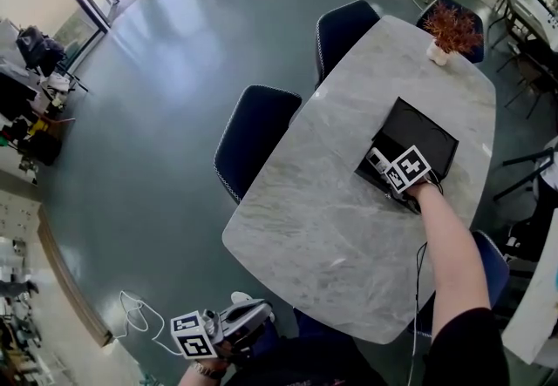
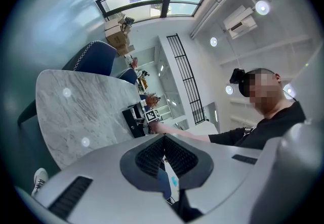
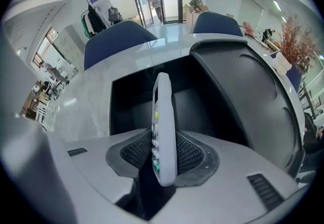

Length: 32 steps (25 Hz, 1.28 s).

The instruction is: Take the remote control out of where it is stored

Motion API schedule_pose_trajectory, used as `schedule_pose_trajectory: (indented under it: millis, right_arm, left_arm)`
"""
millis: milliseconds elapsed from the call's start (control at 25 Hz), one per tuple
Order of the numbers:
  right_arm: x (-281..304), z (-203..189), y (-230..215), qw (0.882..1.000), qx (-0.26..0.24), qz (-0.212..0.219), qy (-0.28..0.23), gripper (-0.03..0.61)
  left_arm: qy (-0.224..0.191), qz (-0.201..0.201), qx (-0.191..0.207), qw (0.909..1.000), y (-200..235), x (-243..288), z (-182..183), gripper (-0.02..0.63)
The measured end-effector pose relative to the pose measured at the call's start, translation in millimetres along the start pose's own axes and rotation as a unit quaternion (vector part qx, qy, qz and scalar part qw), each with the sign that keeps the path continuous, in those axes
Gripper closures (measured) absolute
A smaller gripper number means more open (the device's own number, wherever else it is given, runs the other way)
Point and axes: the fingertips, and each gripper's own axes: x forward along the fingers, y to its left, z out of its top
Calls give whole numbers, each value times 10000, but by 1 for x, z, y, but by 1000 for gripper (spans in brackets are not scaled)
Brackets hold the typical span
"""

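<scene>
Writing: the marker cube [image 1: 408, 168] on the right gripper is showing black and white square patterns. The print on the remote's buttons is too small to read.
Remote control [image 3: 164, 132]: it is looking white, long and thin. It is standing on its edge, with small buttons running down its left side. One button is showing yellow and one near the close end is showing green.
Where the remote is: it is sitting between the right gripper's jaws, over the inside of the open black box [image 3: 131, 104]. Its far end is pointing into the box. I cannot tell if it is touching the box.
Right gripper [image 3: 164, 153]: its jaws are standing partly apart and are pressing on the remote control from both sides.
Left gripper [image 2: 163, 154]: its jaws are pressing flat together with nothing between them. It is hanging well apart from the box, off the near edge of the desk [image 1: 331, 236].
Black box: it is lying open on the grey marble desk, with its lid [image 3: 253, 101] tipping back to the right.
Plant [image 1: 451, 27]: a small reddish plant in a white pot is standing past the box, at the far end of the desk.
Chairs [image 1: 257, 136]: two dark blue chairs are standing at the desk's edge, left of the box.
</scene>
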Motion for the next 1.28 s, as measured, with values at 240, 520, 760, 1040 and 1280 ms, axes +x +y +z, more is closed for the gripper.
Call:
schedule_pose_trajectory:
  millis: [240,520,760,1040,1280]
  right_arm:
    - [2,-1,-3,9999,-22,-53,98,453]
    - [0,2,-3,9999,129,-77,-65,459]
    - [-10,2,-8,9984,364,-173,-388,460]
    - [-54,8,-4,9897,799,-145,-1183,460]
    - [-113,11,3,9438,2013,149,-2616,462]
  left_arm:
    - [-55,40,-27,10000,3,-4,2,607]
    - [-6,-3,4,10000,1,-3,4,607]
    - [40,-35,37,10000,2,-5,5,607]
    - [258,-227,100,9994,-4,0,6,607]
    - [532,-396,253,9975,-12,-6,10,607]
